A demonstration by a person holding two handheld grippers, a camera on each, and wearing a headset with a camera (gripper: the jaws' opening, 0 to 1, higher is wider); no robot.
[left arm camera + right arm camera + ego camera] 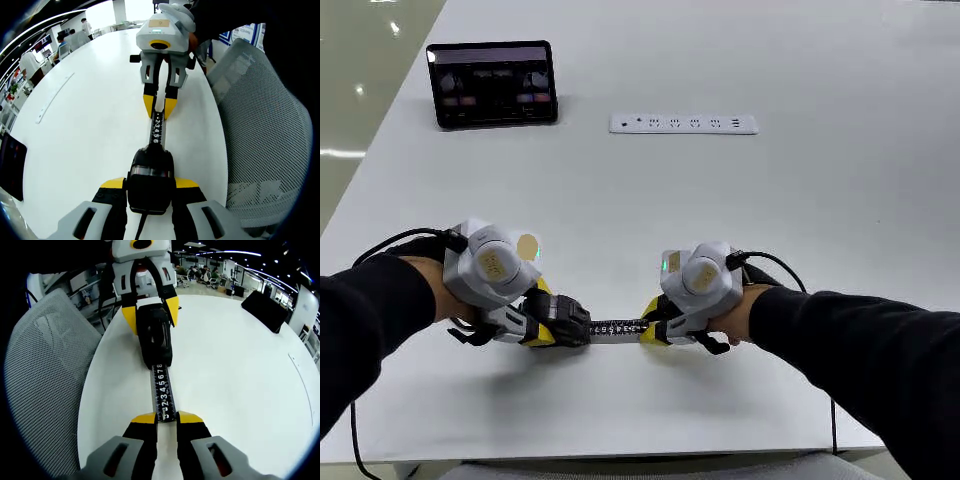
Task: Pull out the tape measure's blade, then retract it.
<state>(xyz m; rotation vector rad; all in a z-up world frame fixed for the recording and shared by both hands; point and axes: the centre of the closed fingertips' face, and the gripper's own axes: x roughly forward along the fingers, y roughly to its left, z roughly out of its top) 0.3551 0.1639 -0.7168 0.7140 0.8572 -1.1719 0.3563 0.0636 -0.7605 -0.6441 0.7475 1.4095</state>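
An open-plan office or lab: a long white worktop (740, 210) carries a power strip (684, 124) and a propped tablet (492, 83), a mesh office chair (45, 355) stands beside it, and people sit at distant desks (200, 273) under strip lights (242, 253).

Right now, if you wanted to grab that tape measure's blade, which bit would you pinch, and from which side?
Its free end, approached head-on from the side away from the case. The blade is a thin, narrow strip stretched straight out of the case, so jaws coming along its length can straddle the tip, as the right gripper does.
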